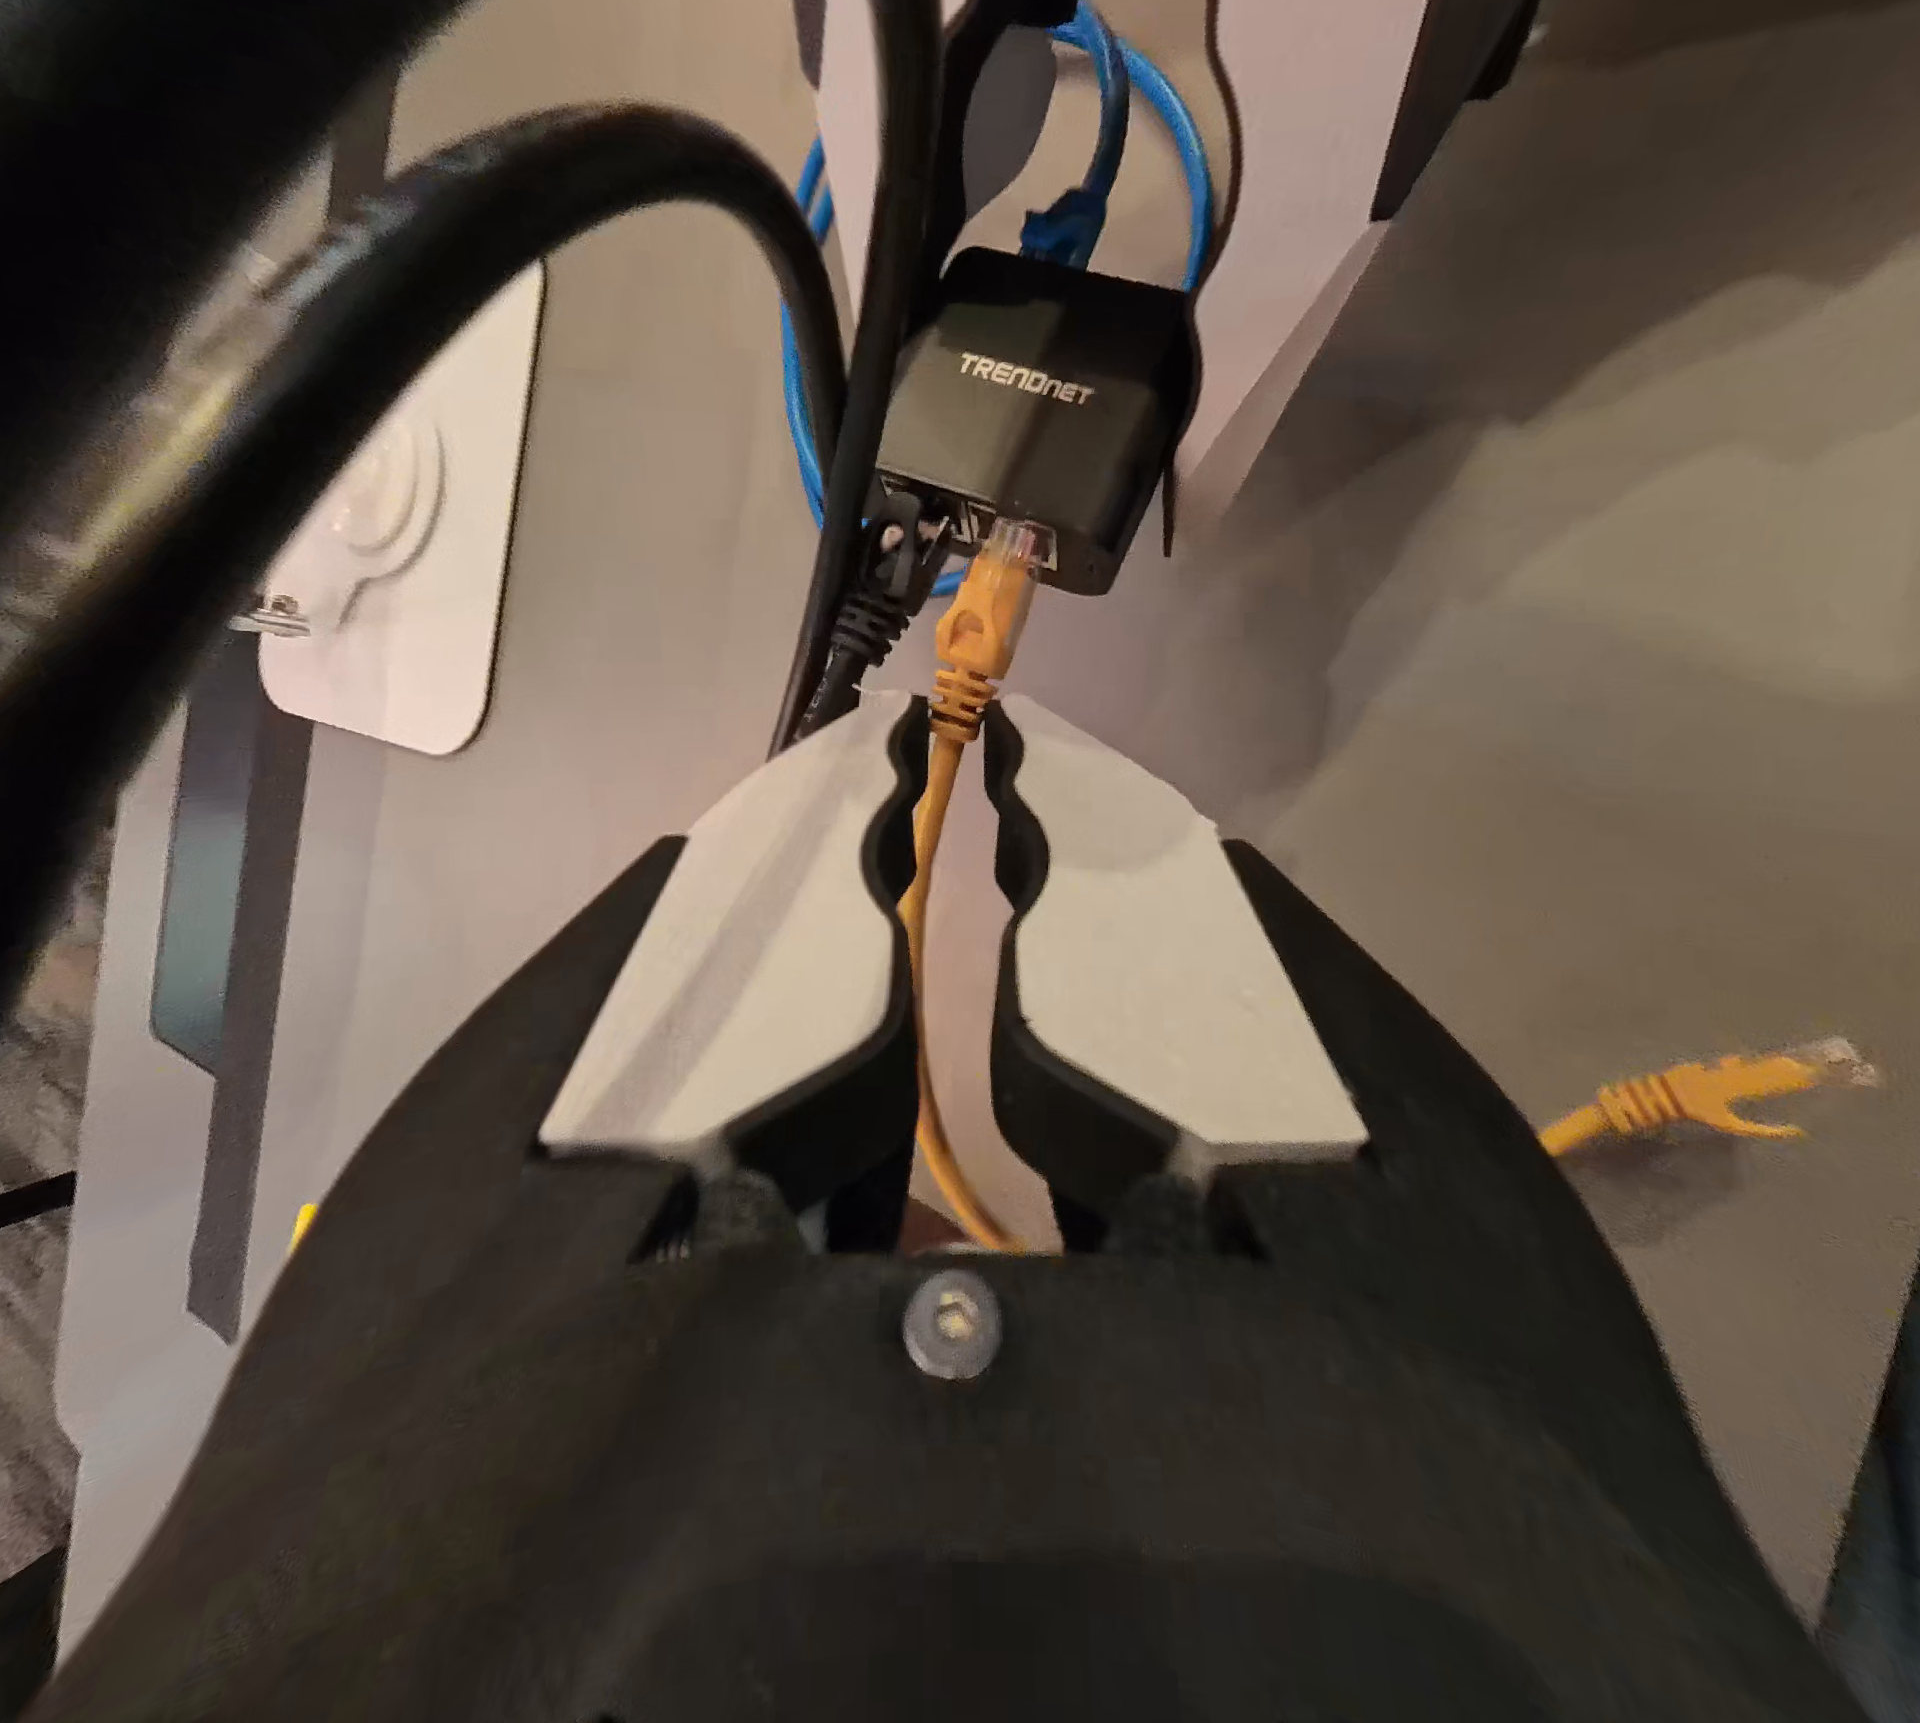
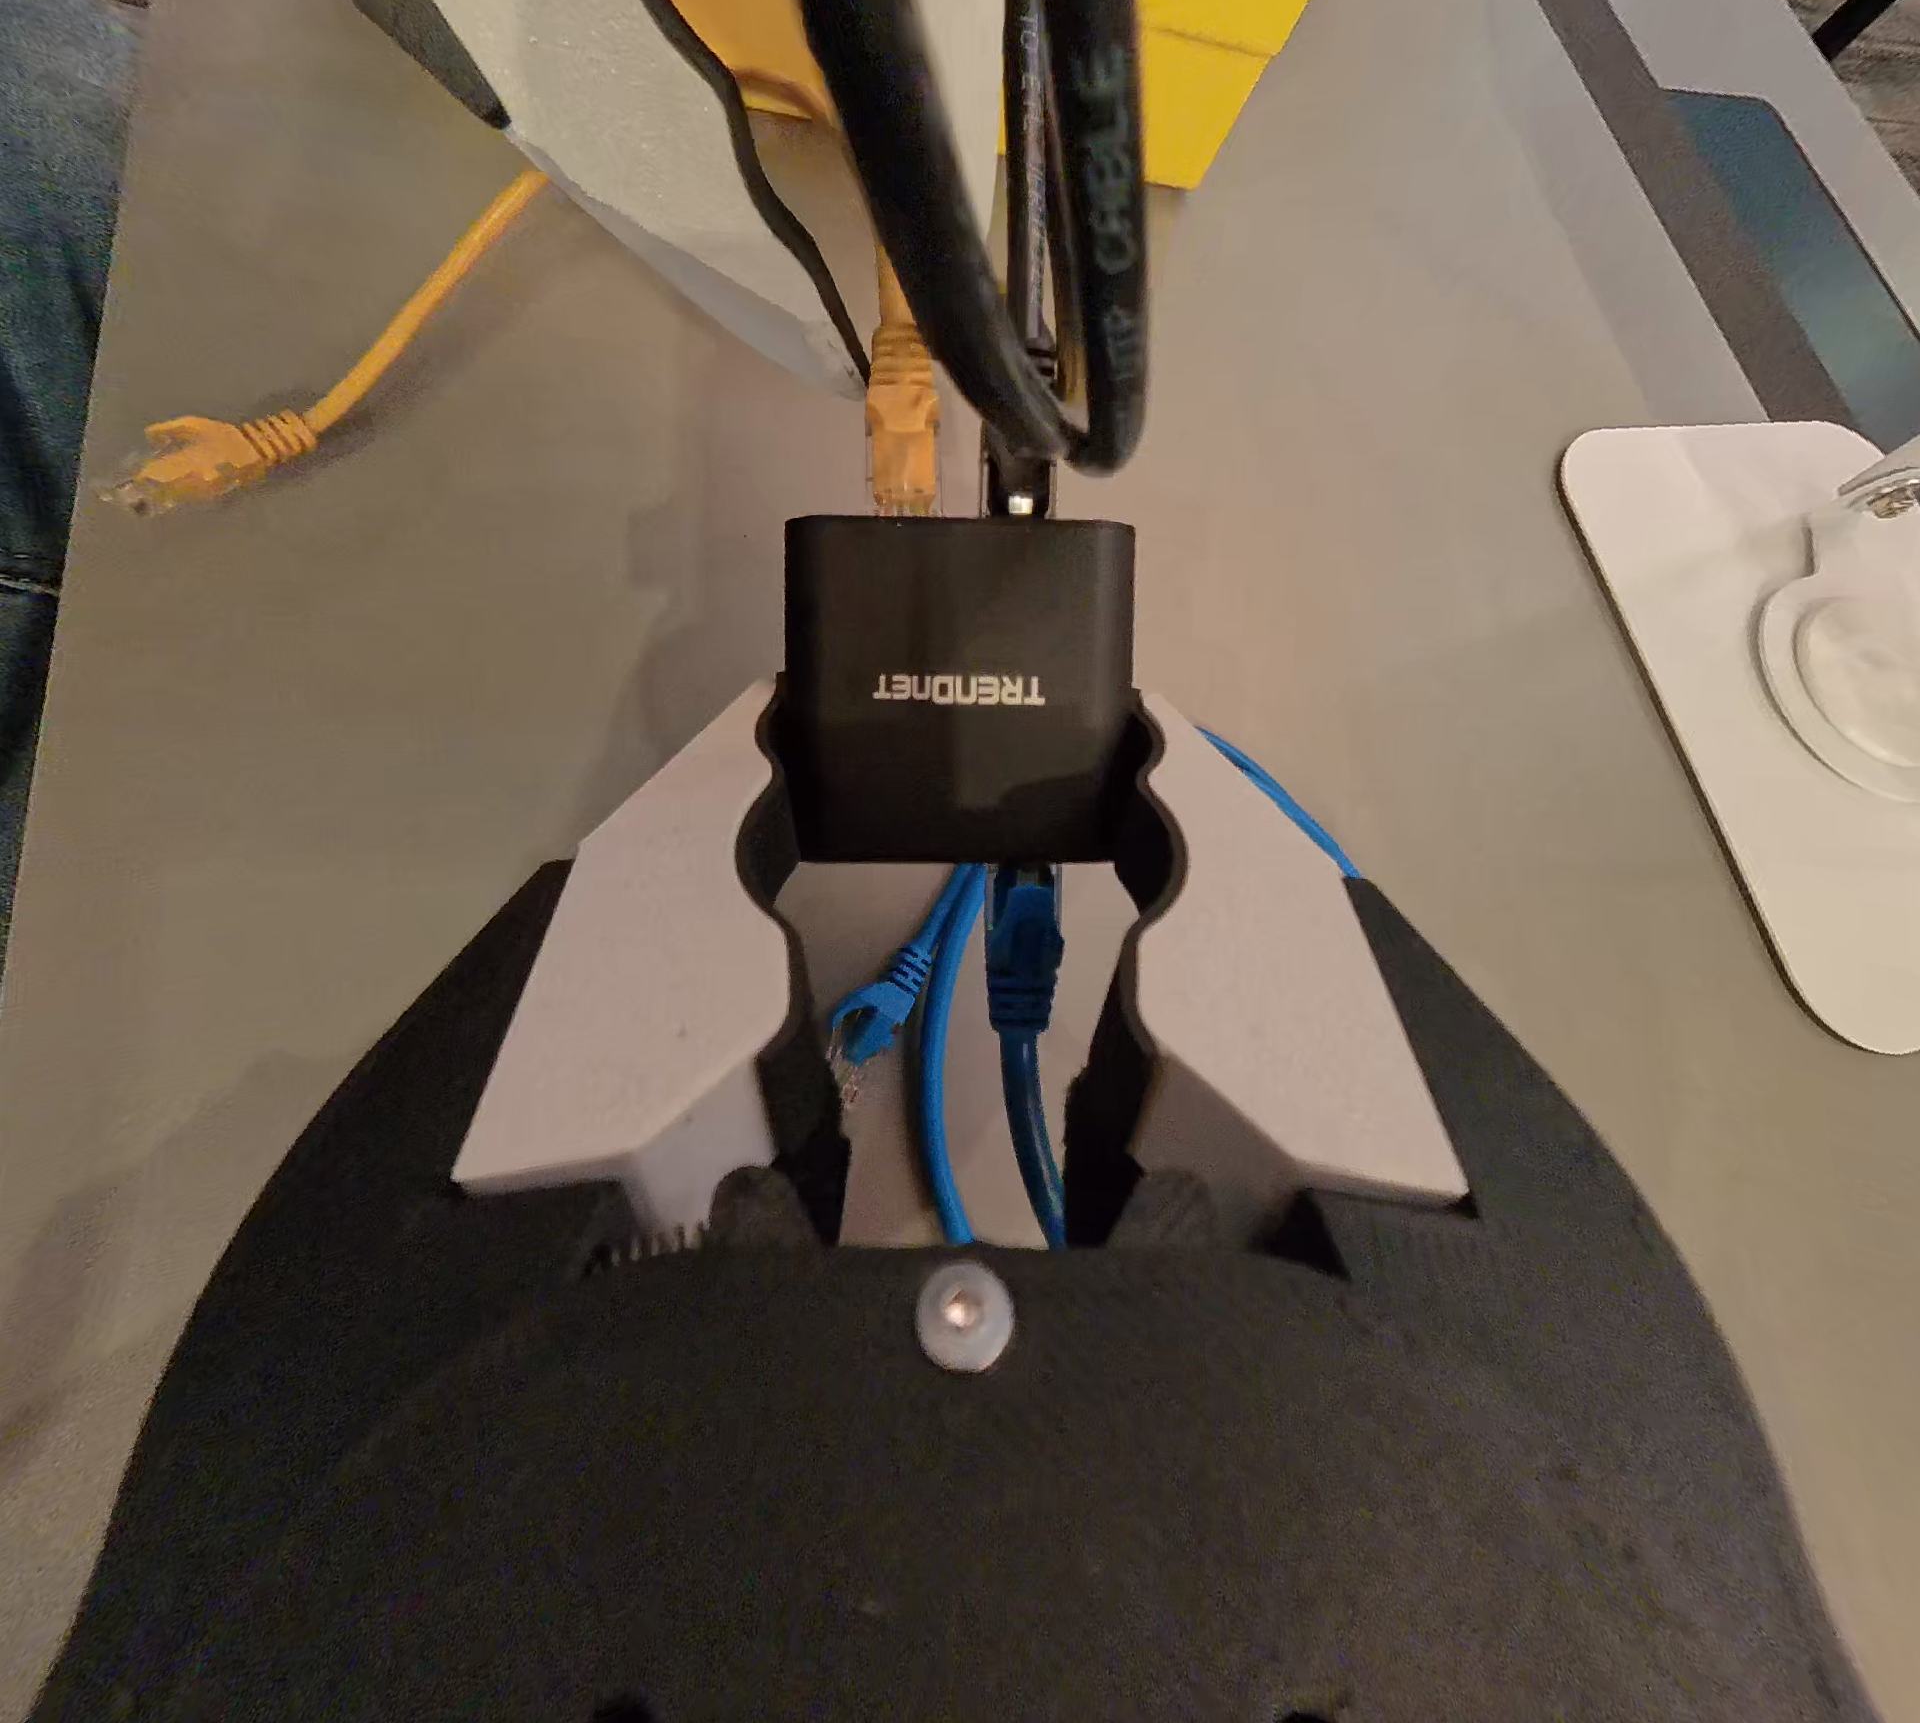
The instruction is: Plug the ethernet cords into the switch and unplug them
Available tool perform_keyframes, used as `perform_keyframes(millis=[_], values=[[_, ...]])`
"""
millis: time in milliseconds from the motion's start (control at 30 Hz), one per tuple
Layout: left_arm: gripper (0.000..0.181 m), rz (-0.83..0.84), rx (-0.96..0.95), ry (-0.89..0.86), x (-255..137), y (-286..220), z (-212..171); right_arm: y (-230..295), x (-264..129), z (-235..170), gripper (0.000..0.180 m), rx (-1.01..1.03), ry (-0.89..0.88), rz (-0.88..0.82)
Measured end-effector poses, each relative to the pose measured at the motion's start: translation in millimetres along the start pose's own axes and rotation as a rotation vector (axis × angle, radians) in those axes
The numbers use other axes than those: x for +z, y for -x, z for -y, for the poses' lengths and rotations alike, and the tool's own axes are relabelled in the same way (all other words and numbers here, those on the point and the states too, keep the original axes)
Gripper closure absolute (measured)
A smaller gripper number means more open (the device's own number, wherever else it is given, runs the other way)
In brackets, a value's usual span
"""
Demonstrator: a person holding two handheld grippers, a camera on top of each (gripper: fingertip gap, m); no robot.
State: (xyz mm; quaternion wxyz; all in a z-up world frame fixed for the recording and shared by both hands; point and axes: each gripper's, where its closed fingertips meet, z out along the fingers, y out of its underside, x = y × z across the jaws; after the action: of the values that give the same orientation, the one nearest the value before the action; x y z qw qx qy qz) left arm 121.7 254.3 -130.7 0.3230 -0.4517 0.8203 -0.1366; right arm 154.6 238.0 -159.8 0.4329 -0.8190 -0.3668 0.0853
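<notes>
Firmly, the right tool (image 2: 956,769) clamps the smooth, boxy black plastic switch (image 2: 956,676), with white lettering, above the grey table (image 2: 1403,530). The left tool (image 1: 961,717) pinches the ribbed orange ethernet cord (image 1: 971,634), plug at a port beside a black cord (image 1: 878,603).

Grey table (image 2: 1351,343): orange cord end (image 2: 208,452), white plate (image 2: 1704,634), perhaps.
</notes>
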Motion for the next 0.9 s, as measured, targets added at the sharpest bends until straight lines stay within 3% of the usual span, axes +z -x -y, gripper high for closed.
perform_keyframes(millis=[900], values=[[0.173, 0.143, 0.103, 0.01, 2.8, -4.0, 6.8, 1.8, 4.1, -0.9, 0.122, -0.014, 0.007, -0.005]])
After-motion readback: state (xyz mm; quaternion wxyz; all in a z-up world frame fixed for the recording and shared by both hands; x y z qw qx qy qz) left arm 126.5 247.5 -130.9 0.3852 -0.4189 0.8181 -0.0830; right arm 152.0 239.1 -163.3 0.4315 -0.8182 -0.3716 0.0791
